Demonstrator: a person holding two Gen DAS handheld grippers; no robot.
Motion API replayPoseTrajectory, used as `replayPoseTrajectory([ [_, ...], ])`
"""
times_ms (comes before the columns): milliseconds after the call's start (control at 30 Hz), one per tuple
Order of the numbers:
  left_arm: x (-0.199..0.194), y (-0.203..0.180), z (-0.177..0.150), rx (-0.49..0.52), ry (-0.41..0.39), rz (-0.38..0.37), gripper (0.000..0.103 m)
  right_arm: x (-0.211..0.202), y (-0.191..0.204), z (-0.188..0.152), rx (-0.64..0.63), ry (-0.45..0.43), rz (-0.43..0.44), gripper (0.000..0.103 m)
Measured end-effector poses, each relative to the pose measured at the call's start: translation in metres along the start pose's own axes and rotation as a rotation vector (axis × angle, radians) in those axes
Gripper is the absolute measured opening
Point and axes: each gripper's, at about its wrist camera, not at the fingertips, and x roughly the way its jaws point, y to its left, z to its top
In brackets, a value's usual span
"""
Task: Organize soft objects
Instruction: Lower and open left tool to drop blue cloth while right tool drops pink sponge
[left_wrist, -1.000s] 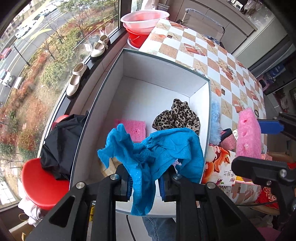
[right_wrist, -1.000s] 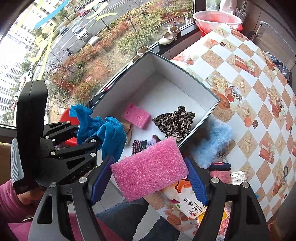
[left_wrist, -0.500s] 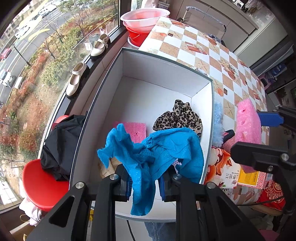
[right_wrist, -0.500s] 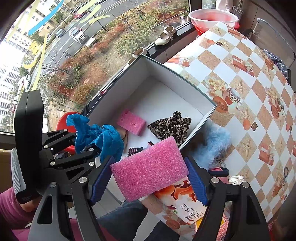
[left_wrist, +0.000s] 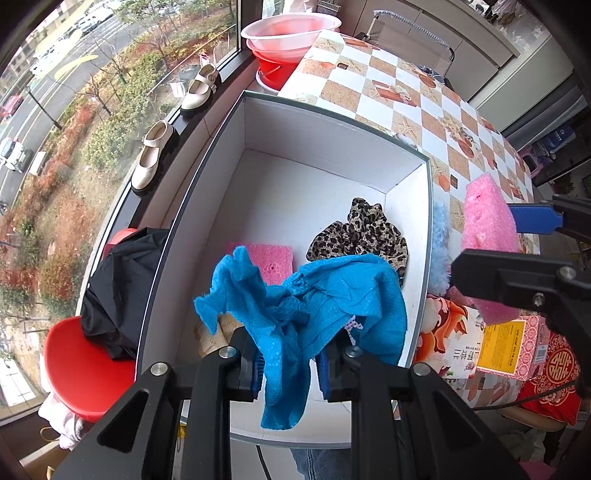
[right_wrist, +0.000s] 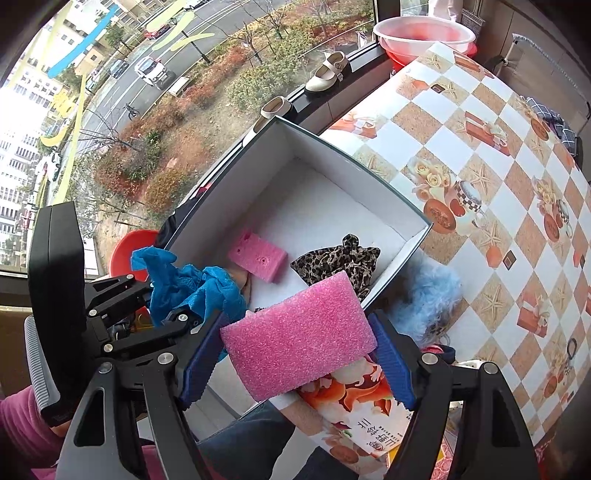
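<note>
My left gripper (left_wrist: 290, 363) is shut on a crumpled blue cloth (left_wrist: 314, 295), held above the near end of a white open box (left_wrist: 332, 110). A pink sponge (left_wrist: 275, 260) and a leopard-print scrunchie (left_wrist: 364, 236) lie inside the box. My right gripper (right_wrist: 297, 360) is shut on a large pink foam block (right_wrist: 295, 332), which hangs over the box's near right corner. In the right wrist view the left gripper (right_wrist: 159, 314) with the blue cloth (right_wrist: 192, 288) shows at the left. A fluffy light-blue item (right_wrist: 428, 299) lies on the table just right of the box.
The box stands on a table with a checkered cloth (right_wrist: 480, 155), beside a window sill bearing two beige shoes (left_wrist: 151, 158). A red stool (left_wrist: 81, 365) with black fabric (left_wrist: 118, 291) stands to the left. A printed carton (right_wrist: 354, 417) lies at the near table edge. Pink basins (left_wrist: 291, 33) stand beyond.
Both grippers keep their hold. In both views the box and table have slid a little, and the right gripper with the pink foam sits slightly farther right in the left wrist view.
</note>
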Motion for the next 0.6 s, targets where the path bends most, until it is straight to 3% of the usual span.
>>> replayPoseTrajectory([
  [600, 0.006, 0.005, 0.020, -0.009, -0.017, 0.025, 0.025, 0.009, -0.007, 0.033, 0.030, -0.010, 0.011, 0.078],
])
